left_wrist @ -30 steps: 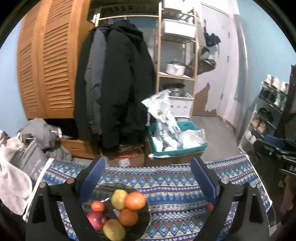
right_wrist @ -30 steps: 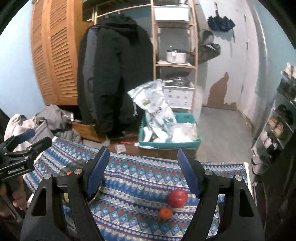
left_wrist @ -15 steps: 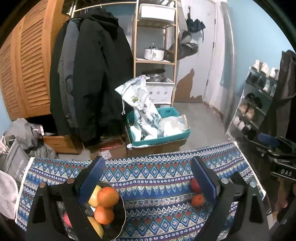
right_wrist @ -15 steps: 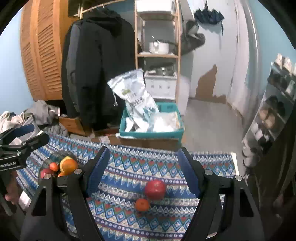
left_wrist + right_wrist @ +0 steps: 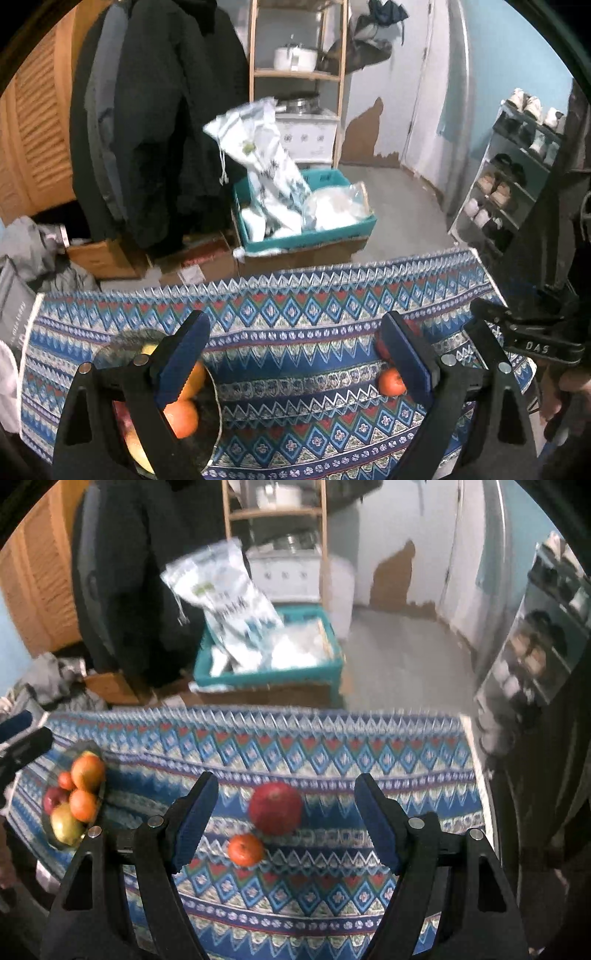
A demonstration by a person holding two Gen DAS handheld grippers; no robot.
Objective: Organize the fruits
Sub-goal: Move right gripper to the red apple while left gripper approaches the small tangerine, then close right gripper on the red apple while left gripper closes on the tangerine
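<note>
A big red fruit [image 5: 275,806] and a small orange [image 5: 245,848] are seen touching on the patterned counter [image 5: 332,886], between the right gripper's [image 5: 284,814] wide, empty jaws. The left gripper's [image 5: 295,354] jaws are wide too, above a fruit bowl [image 5: 207,435] at the left.

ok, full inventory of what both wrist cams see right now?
tablecloth: 1, blue patterned, covers the table
bowl: 1, dark, left end of cloth
fruit in bowl: about five, orange, red and yellow
red fruit: 1, large, loose on cloth
small orange: 1, just in front of the red fruit
teal bin: 1, on floor behind the table, holds white bags
coats: dark, hanging
shoe rack: right wall
left tool: open, empty
right tool: open, empty, above loose fruit
</note>
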